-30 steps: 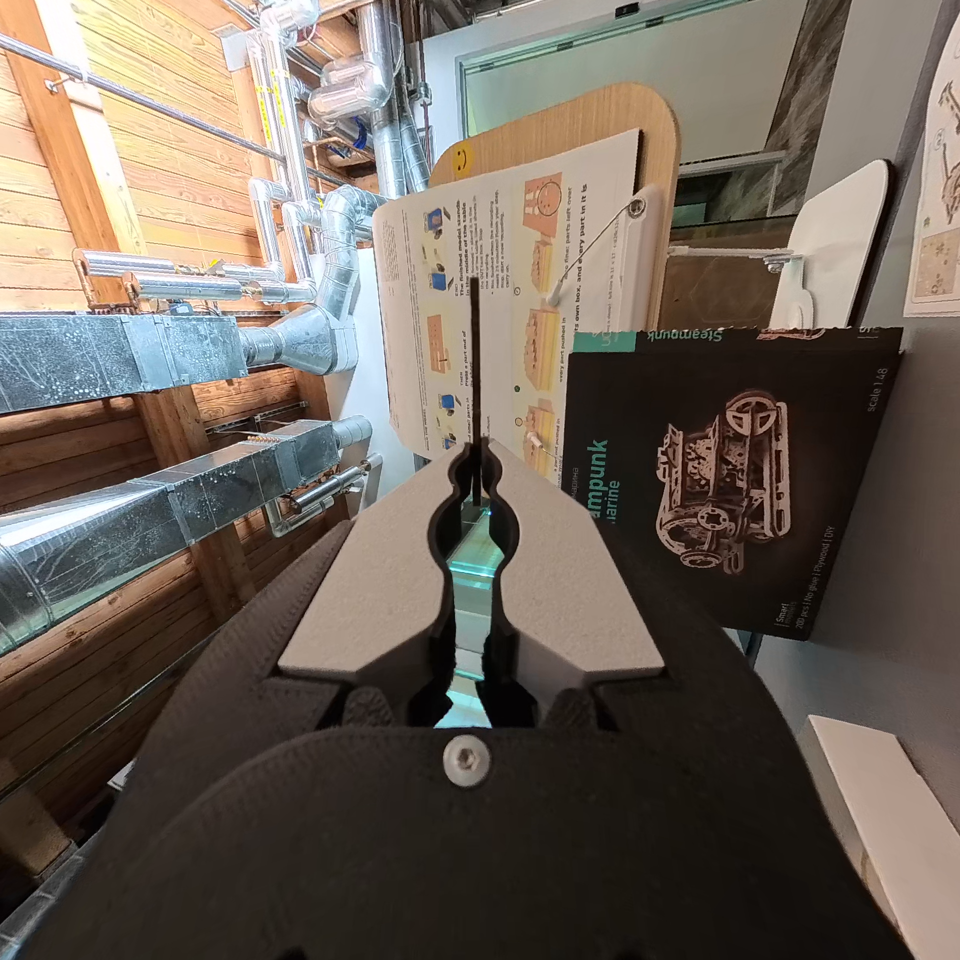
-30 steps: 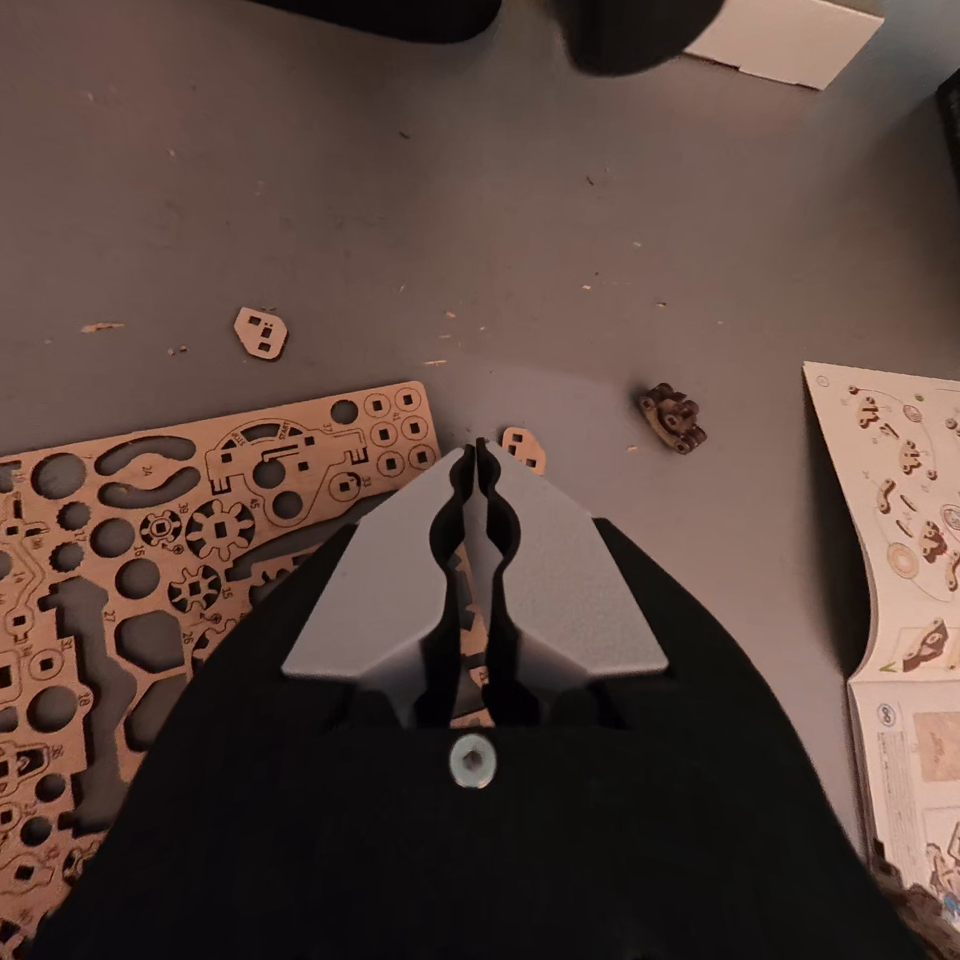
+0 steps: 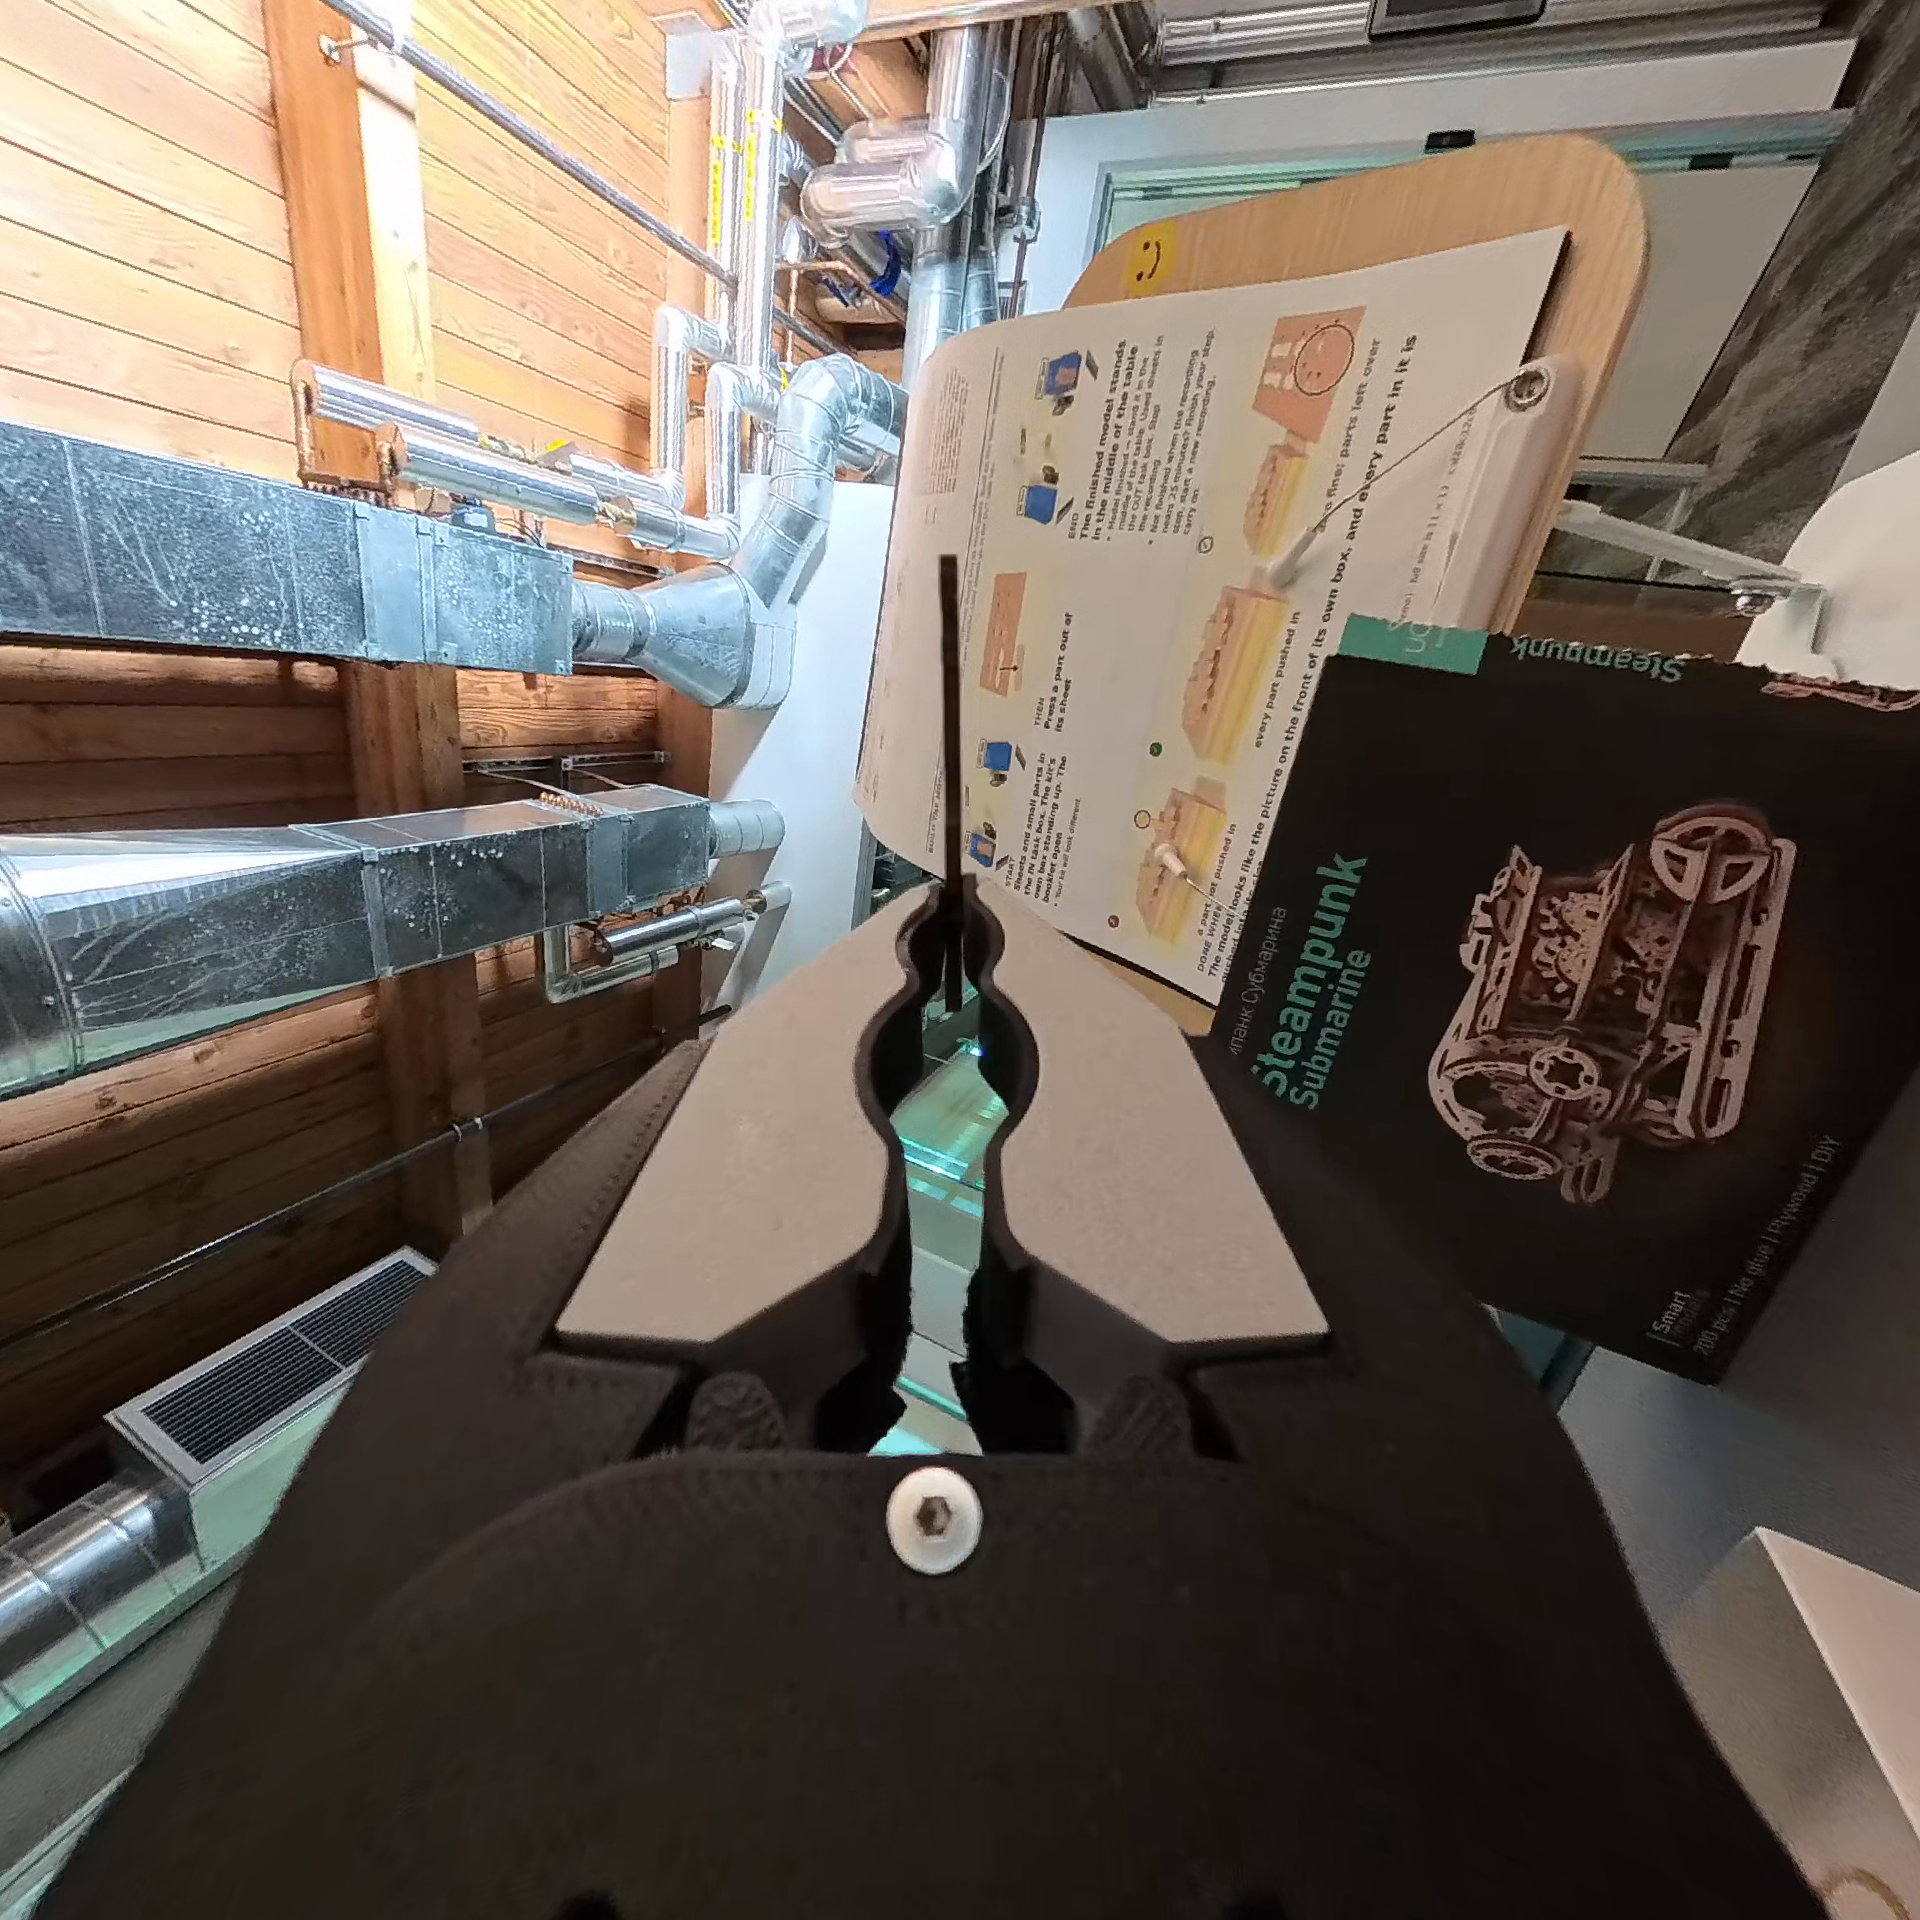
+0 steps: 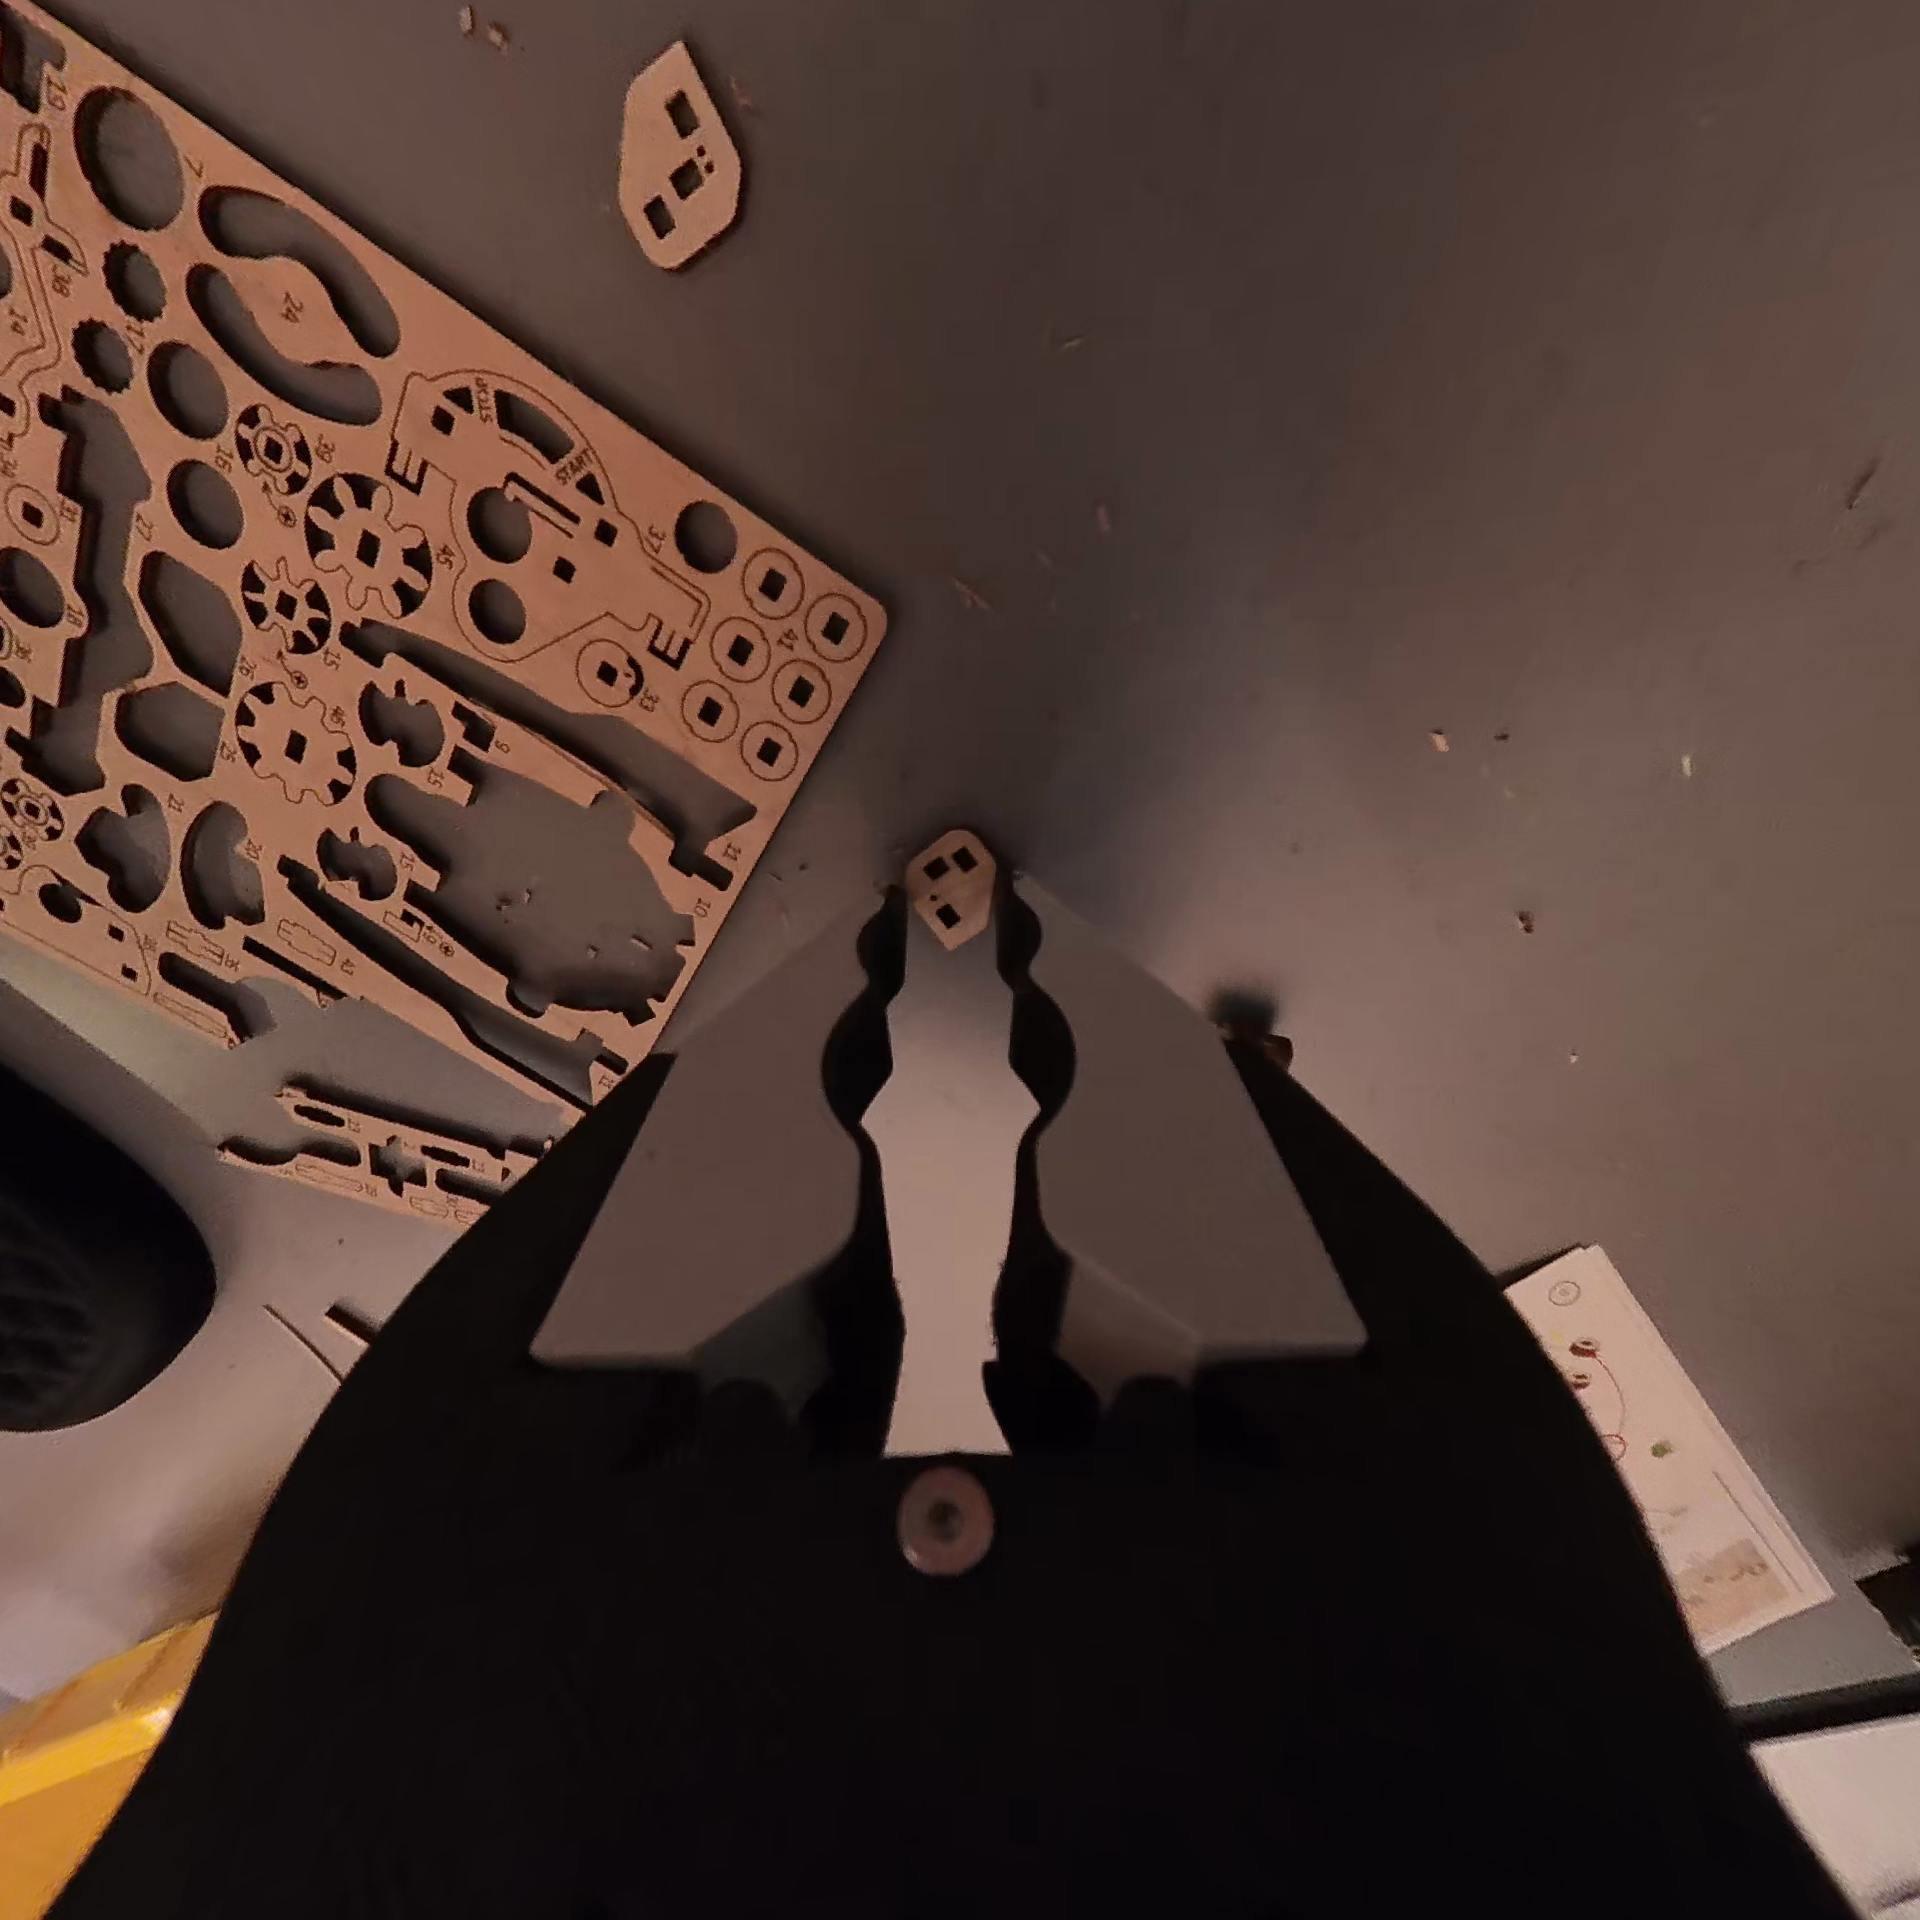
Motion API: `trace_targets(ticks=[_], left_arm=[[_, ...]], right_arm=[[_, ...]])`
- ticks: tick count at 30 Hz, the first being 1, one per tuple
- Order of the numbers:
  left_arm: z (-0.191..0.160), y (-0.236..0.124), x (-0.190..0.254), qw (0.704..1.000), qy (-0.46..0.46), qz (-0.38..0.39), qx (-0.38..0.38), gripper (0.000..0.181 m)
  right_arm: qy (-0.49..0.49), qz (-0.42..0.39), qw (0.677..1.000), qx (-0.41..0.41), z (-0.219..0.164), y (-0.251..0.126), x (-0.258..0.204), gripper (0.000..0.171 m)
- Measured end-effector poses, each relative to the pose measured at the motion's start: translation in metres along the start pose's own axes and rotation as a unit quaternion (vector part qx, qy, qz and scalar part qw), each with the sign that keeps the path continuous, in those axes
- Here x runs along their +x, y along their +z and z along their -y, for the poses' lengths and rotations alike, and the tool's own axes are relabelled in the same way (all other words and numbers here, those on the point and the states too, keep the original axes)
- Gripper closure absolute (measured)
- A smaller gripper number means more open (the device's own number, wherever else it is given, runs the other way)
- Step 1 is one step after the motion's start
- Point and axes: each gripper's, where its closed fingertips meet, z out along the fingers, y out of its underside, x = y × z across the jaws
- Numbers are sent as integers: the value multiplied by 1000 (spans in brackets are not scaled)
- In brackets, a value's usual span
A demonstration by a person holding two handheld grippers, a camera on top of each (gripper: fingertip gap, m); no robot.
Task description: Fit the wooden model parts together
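Observation:
My left gripper (image 3: pixel 948 904) is shut on a thin flat wooden part (image 3: pixel 948 727). I see the part edge-on as a dark strip sticking up past the fingertips, held up in the air. My right gripper (image 4: pixel 951 894) is low over the grey table (image 4: pixel 1351 416). Its jaws stand a narrow gap apart, closed on a small pale wooden part (image 4: pixel 951 883) with square holes, right at the tips. A similar loose part (image 4: pixel 681 156) lies farther off. A small dark assembled piece (image 4: pixel 1252 1023) peeks out beside the right finger.
The punched plywood sheet (image 4: pixel 416 623) lies left of the right gripper. An instruction booklet (image 4: pixel 1662 1455) lies at the right, and a yellow object (image 4: pixel 83 1745) at the bottom left. The dark kit box (image 3: pixel 1621 987) and an instruction board (image 3: pixel 1195 582) stand behind the left gripper. The left gripper's tips are roughly 30 cm from the right gripper's. My left tips are about 25 cm from the small dark assembled piece (image 4: pixel 1252 1023), my right tips only 5 cm.
My right gripper has moved down and forward to the small wooden part and turned. Its jaws, shut before, now stand apart with the part between the tips. The left gripper has hardly moved.

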Motion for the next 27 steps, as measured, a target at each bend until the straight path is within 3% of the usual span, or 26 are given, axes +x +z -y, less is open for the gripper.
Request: trace_targets(ticks=[4, 7, 11, 16, 23, 27], left_arm=[[-6, 1, -4, 1000, -2, 9, -12, 181], [-11, 2, -8, 1000, -15, 11, -19, 181], [-9, 2, -10, 999, -19, 17, -20, 181], [0, 0, -14, 999, -21, 26, -10, 181], [9, -1, -14, 999, -40, 12, 0, 181], [10, -1, -13, 998, -68, -2, 3, 181]], right_arm=[[25, -39, 999, 28, 1, -1, 3, 155], [23, -180, 981, 66, -1, -7, 15, 155], [15, -382, 922, 61, -12, -19, 16, 155], [-27, -548, 836, 3, -12, -34, 3, 155], [-86, -666, 736, -87, -10, -69, 7, 155], [-160, -659, 720, -147, -11, -57, 17, 156]])
